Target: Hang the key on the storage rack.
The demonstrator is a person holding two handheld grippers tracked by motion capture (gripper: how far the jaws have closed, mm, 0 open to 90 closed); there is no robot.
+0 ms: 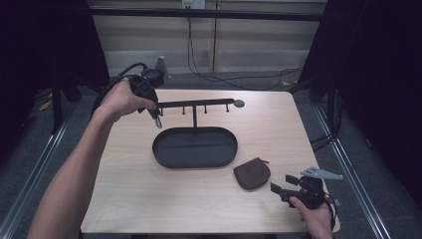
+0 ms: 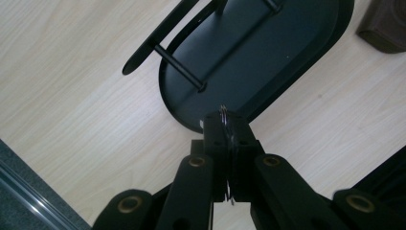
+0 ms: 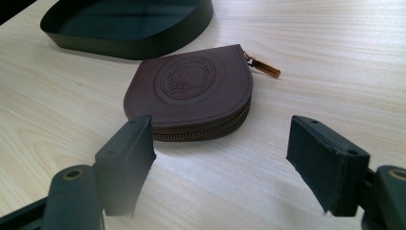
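Grippers working around a black key stand [image 1: 195, 147] on a wooden table [image 1: 149, 194].
The left gripper [image 1: 157, 119], raised at the left end of the stand's hook bar [image 1: 196, 103], has its jaws fully closed on a thin metal key ring [image 2: 224, 120], above the stand's oval tray. The right gripper [image 1: 276, 189] rests to the right of the stand, jaws wide apart and holding nothing, just beside a brown zip pouch [image 3: 191, 91] lying flat near the tray.

Pale wooden table [image 1: 149, 199] on grey floor [image 1: 30, 164], black curtains [image 1: 383, 74], cable-hung panelled wall [image 1: 249, 35].
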